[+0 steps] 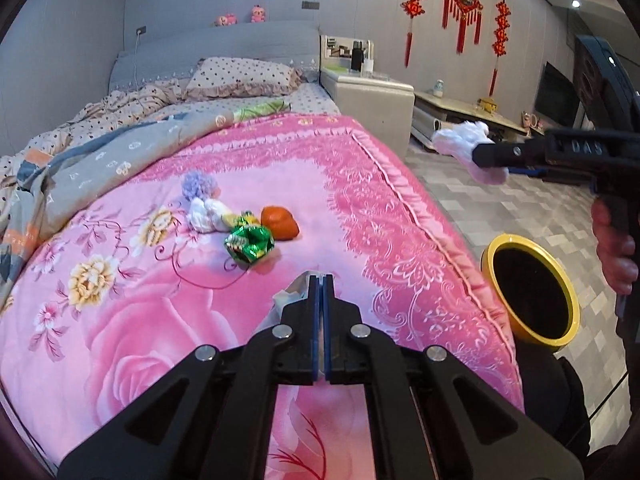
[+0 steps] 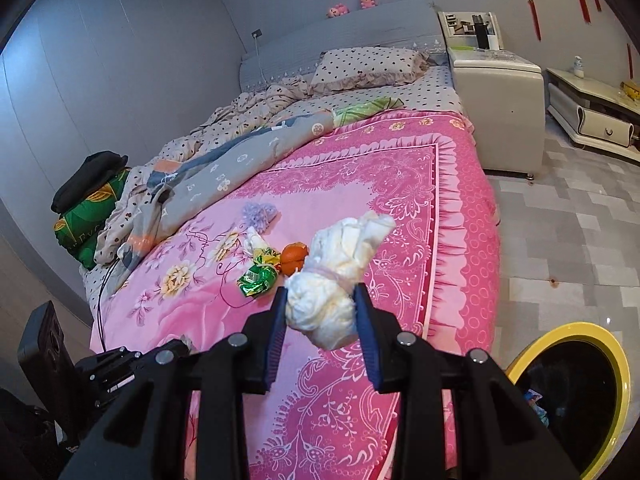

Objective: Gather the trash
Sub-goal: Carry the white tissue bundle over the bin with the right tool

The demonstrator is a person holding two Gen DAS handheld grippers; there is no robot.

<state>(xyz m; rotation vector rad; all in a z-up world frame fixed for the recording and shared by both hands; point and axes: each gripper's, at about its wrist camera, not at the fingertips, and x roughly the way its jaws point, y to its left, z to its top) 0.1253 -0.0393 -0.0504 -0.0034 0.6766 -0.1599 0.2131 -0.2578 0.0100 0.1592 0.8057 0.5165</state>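
Observation:
My left gripper (image 1: pixel 322 280) hovers over the pink blanket (image 1: pixel 140 320), shut, with a pale crumpled wrapper (image 1: pixel 286 300) pinched at its tips. In the right wrist view the left gripper (image 2: pixel 172 350) shows at the lower left. My right gripper (image 2: pixel 321 292) is shut on a white tissue wad (image 2: pixel 328 300) and is raised off the bed; the left wrist view shows this gripper (image 1: pixel 480 156) and the wad (image 1: pixel 464 140) above the floor. On the blanket lie a green wrapper (image 1: pixel 250 242), an orange peel (image 1: pixel 280 222), a white tissue (image 1: pixel 204 214) and a purple fluffy ball (image 1: pixel 198 184). A yellow-rimmed bin (image 2: pixel 576 328) stands beside the bed.
The bin (image 1: pixel 486 264) sits on the tiled floor (image 1: pixel 520 208) off the bed's right edge. A rumpled quilt (image 1: pixel 100 152) and pillow (image 1: pixel 244 76) fill the bed's far end. A pale bedside cabinet (image 1: pixel 372 96) and low TV stand (image 2: pixel 592 108) line the wall. A hand (image 1: pixel 612 248) grips the right tool.

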